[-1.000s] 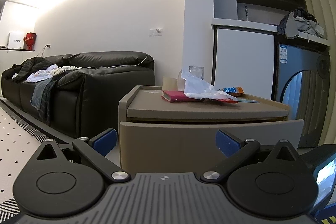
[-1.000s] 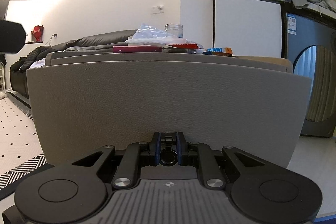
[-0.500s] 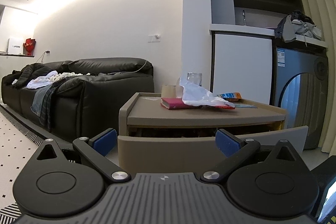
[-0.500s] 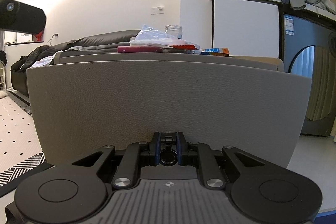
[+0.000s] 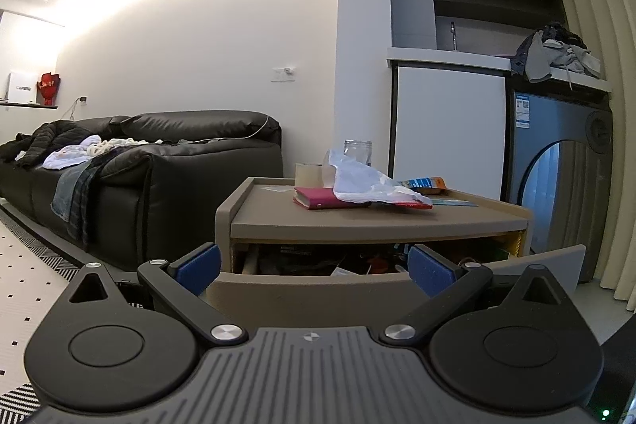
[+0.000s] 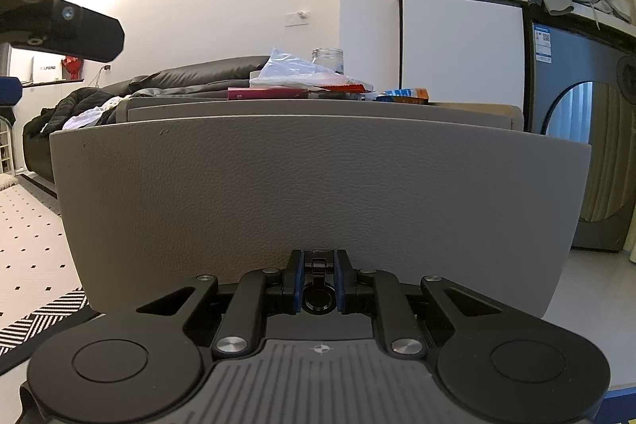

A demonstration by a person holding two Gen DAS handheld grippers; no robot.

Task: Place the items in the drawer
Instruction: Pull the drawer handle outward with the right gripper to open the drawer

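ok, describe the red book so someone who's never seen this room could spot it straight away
Find the low taupe coffee table beside the black leather sofa, its drawer pulled open below. On the tabletop lies the book, flat, partly under a crumpled clear plastic bag. It is the only dark red, slab-shaped item there; its neighbours are a glass jar and an orange and blue packet.
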